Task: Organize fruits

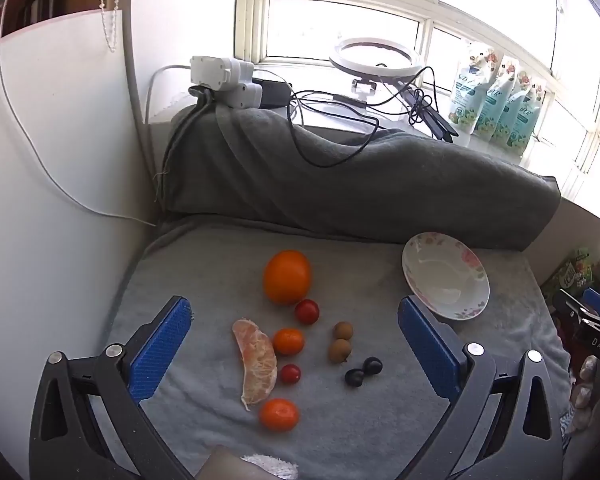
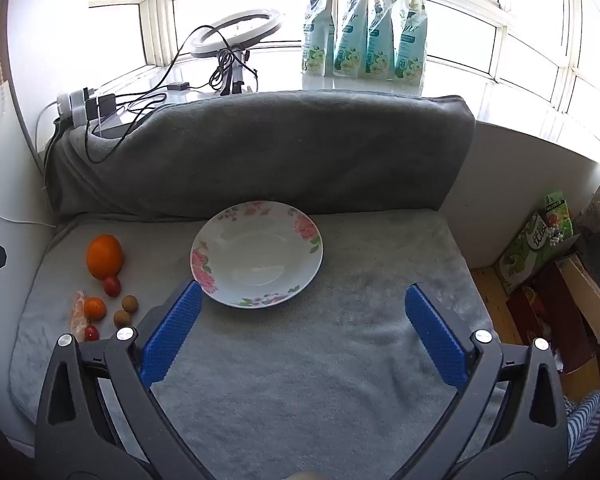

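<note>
Grey towelling [image 2: 320, 360] covers the work surface; a darker grey blanket-covered bolster [image 2: 260, 152] runs along its far edge. Fruit is grouped on the left part of the towel. Large orange [image 1: 287, 277] sits farthest, with a cherry tomato [image 1: 307, 311] touching its near right side. Peeled citrus segment [image 1: 258, 364] lies lengthwise, near of the orange; a small mandarin [image 1: 288, 341] rests against its right edge, and a second cherry tomato [image 1: 290, 373] sits just near of that. Another mandarin [image 1: 279, 414] is nearest, at the segment's lower tip. Two brown longans [image 1: 341, 340] touch each other to the right of the mandarins; two dark grapes [image 1: 363, 372] touch each other near-right of the longans.

Floral-rimmed white plate [image 2: 257, 254] holds nothing and sits right of the fruit, close to the bolster.

Left gripper [image 1: 294, 330]: jaws released, spread wide, hovering above the fruit cluster, no contact with any piece. Right gripper [image 2: 303, 320]: jaws released, spread wide, nothing between them; its left finger pad [image 2: 172, 332] overlaps the plate's near left rim in view, contact not determinable.

Four teal refill pouches [image 2: 364, 24] and a ring light [image 2: 240, 30] stand on the windowsill.
</note>
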A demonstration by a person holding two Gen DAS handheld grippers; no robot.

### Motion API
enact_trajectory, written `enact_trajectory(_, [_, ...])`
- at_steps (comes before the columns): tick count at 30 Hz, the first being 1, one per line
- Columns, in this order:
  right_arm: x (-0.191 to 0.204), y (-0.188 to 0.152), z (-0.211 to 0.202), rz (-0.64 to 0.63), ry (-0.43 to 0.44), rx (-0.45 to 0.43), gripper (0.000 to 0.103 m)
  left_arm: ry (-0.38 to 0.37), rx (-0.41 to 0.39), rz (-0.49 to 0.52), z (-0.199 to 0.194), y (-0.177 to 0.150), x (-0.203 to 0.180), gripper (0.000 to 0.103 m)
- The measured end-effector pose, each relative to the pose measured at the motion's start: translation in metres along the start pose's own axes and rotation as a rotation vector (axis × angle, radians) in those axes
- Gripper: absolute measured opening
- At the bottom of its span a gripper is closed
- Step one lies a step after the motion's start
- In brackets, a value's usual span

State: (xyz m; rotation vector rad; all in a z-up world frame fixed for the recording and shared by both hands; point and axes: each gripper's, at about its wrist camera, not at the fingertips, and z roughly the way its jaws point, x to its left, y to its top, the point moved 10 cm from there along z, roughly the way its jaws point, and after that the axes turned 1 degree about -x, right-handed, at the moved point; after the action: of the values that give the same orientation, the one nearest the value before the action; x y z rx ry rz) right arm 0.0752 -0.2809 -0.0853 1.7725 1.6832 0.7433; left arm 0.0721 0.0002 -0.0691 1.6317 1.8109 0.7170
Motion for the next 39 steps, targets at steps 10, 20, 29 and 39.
enact_trajectory(10, [0.0035,0.0031,0.0081,-0.006,-0.017,0.026,0.103,-0.002,0.008,0.001,-0.0011,0.0036,-0.0019,0.102])
enact_trajectory(20, [0.0081,0.0,0.0062,-0.015,0.002,0.036,0.103,-0.032,-0.004,-0.016,-0.0046,0.0019,-0.0031,0.102])
enact_trajectory(29, [0.0088,-0.0012,0.0055,-0.014,0.003,0.038,0.103,-0.042,-0.001,-0.016,-0.0064,0.001,-0.0046,0.102])
enact_trajectory(39, [0.0099,-0.0037,0.0041,-0.014,0.007,0.04,0.103,-0.047,0.0,-0.013,-0.0072,0.0005,-0.0068,0.102])
